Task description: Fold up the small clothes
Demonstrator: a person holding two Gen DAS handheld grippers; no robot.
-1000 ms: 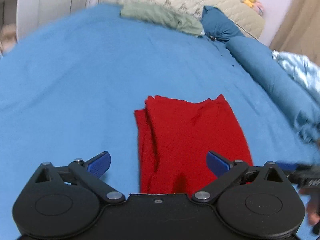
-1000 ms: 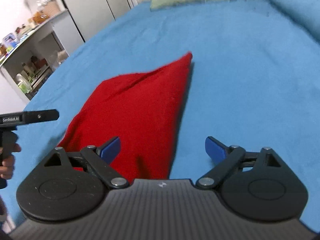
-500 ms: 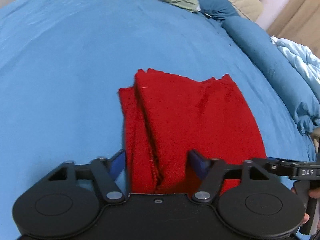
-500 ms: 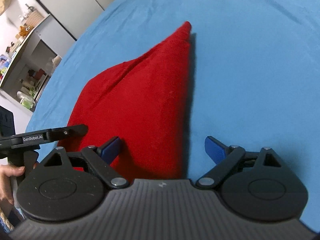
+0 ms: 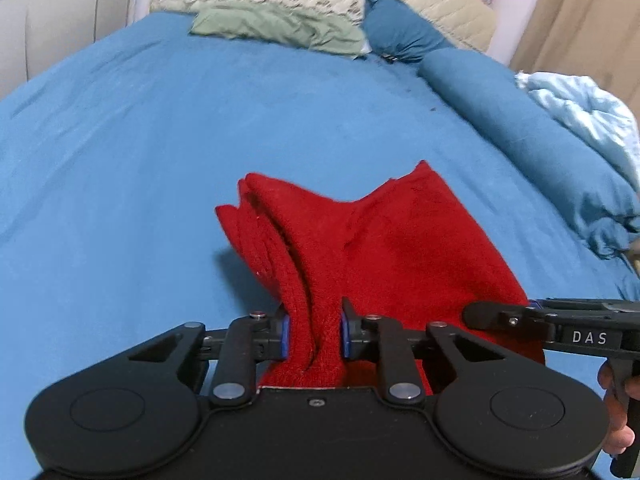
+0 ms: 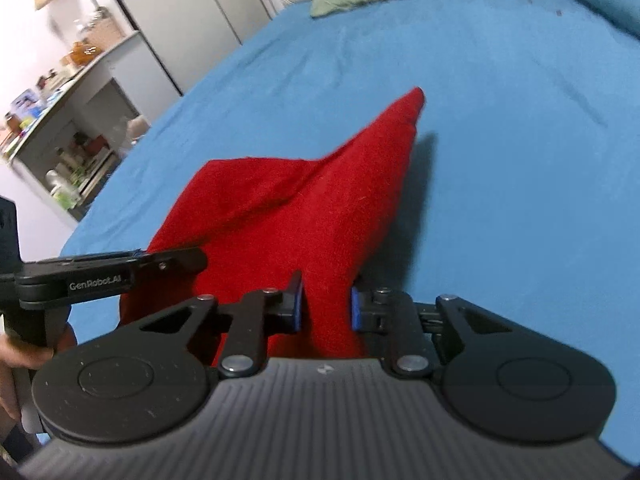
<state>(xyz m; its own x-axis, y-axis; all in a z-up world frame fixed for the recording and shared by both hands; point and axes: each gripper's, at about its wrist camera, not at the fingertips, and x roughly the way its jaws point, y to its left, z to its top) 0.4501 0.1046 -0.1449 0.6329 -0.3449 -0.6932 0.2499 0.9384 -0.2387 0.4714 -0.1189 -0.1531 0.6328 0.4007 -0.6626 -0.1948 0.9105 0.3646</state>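
On the blue bed [image 5: 120, 152], the red cloth [image 5: 384, 248] stretches forward from both claws, the left claw [image 5: 313, 338] and right claw [image 6: 326, 307] each clamped on a near corner.

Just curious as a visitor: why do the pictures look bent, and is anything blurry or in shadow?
Left wrist view: fisheye bends the blue bed; the red cloth is sharp and casts a shadow left. Right wrist view: the shelf is smeared; the cloth shadows the bed at right.
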